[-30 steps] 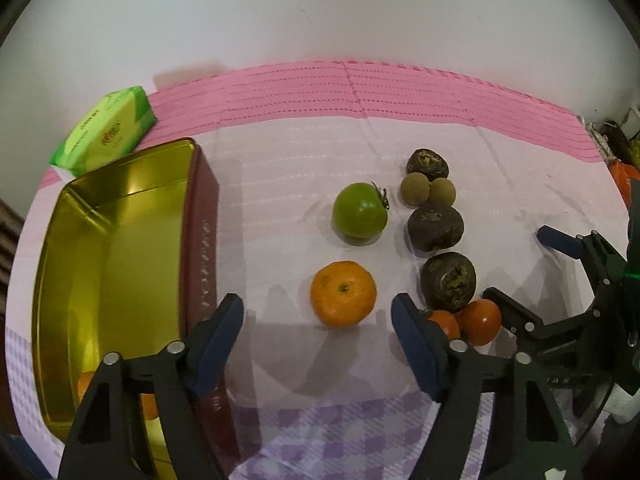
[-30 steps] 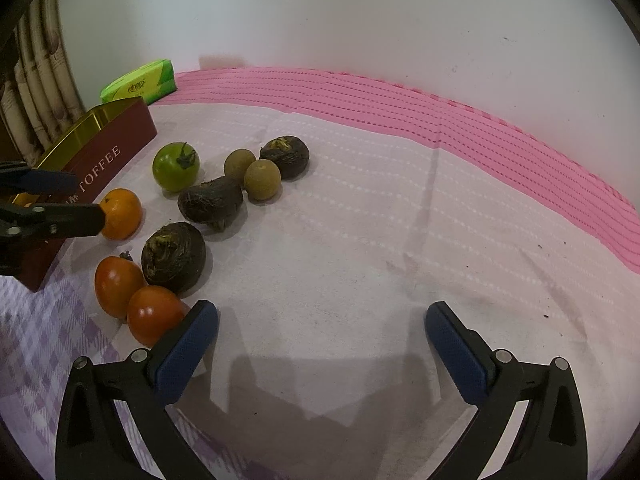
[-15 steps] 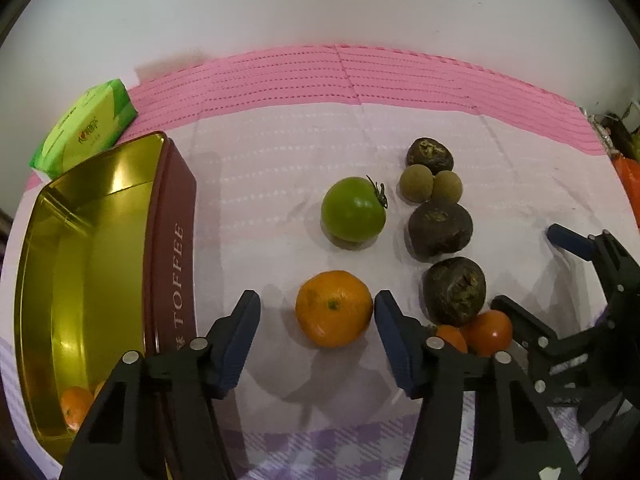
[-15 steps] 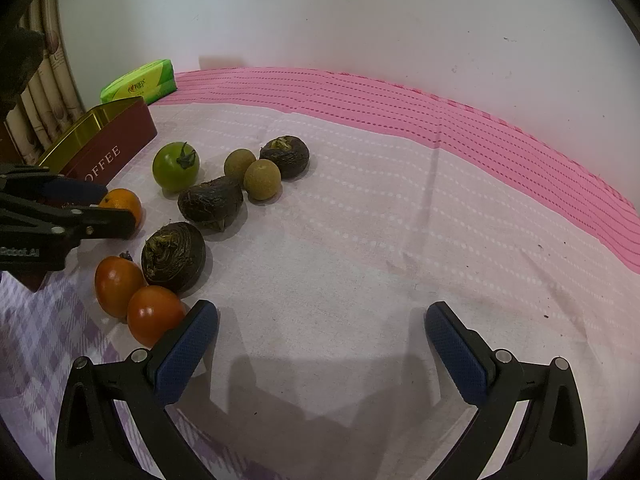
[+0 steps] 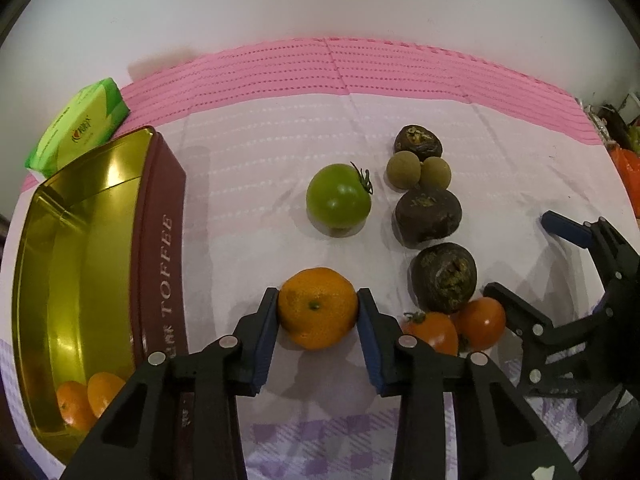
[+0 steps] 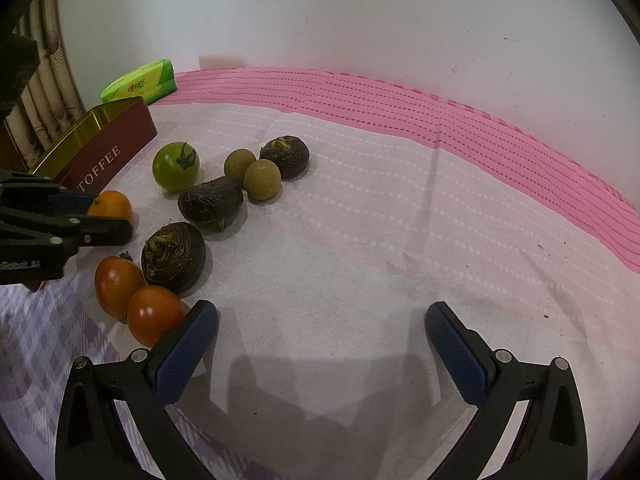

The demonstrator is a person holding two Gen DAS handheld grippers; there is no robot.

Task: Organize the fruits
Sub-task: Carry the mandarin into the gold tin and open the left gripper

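Your left hand-held gripper (image 5: 318,320) clamps its blue pads against both sides of an orange (image 5: 317,307) on the table (image 5: 248,184), beside the toffee tin (image 5: 160,248). Your right hand-held gripper (image 6: 320,340) hangs wide apart, holding nothing, just beside two red tomatoes (image 6: 154,312). Beyond sits a green tomato (image 5: 338,196).

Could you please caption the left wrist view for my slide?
Left gripper closes on a mandarin beside the toffee tin, which already holds two.
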